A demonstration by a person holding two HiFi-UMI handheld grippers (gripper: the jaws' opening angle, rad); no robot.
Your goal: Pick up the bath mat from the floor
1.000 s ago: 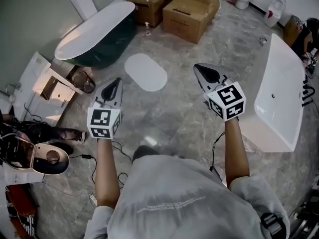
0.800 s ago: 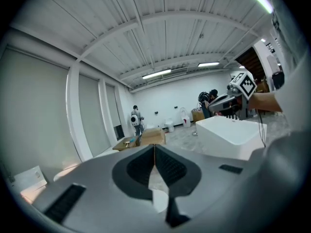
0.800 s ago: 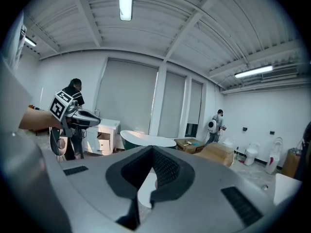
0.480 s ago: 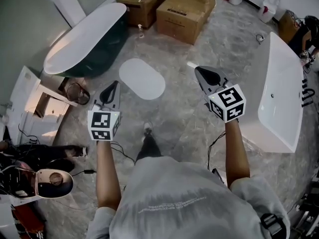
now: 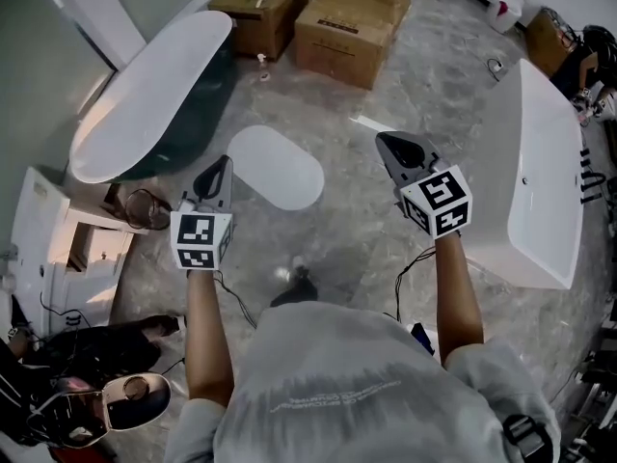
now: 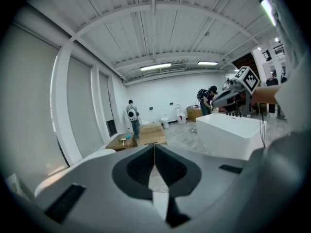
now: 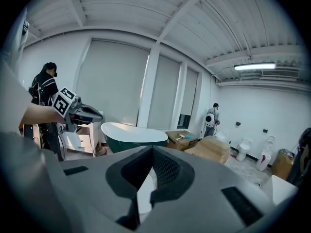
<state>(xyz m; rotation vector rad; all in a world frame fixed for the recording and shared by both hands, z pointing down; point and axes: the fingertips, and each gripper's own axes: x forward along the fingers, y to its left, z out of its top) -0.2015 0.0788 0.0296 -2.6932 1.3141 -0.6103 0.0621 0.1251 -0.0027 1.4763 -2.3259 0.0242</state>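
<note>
The bath mat (image 5: 276,167) is a white oval lying flat on the grey marbled floor, in the head view just ahead of me and between the two grippers. My left gripper (image 5: 223,165) is held in the air at the mat's left edge, its jaws shut with nothing in them. My right gripper (image 5: 386,143) hangs to the right of the mat, well apart from it, also shut and holding nothing. In the left gripper view the jaws (image 6: 154,146) meet in a closed line. The right gripper view shows its jaws (image 7: 152,149) closed at the tip.
A dark green bathtub (image 5: 145,95) stands at the left and a white rectangular tub (image 5: 545,181) at the right. Cardboard boxes (image 5: 352,17) sit beyond the mat. A white cabinet (image 5: 48,249), a toilet (image 5: 125,403) and cables (image 5: 231,297) lie at the near left.
I have walked forward: the mat and both tubs have slid nearer in the head view. Both grippers came along, still shut, and the left one now reaches the mat's left edge.
</note>
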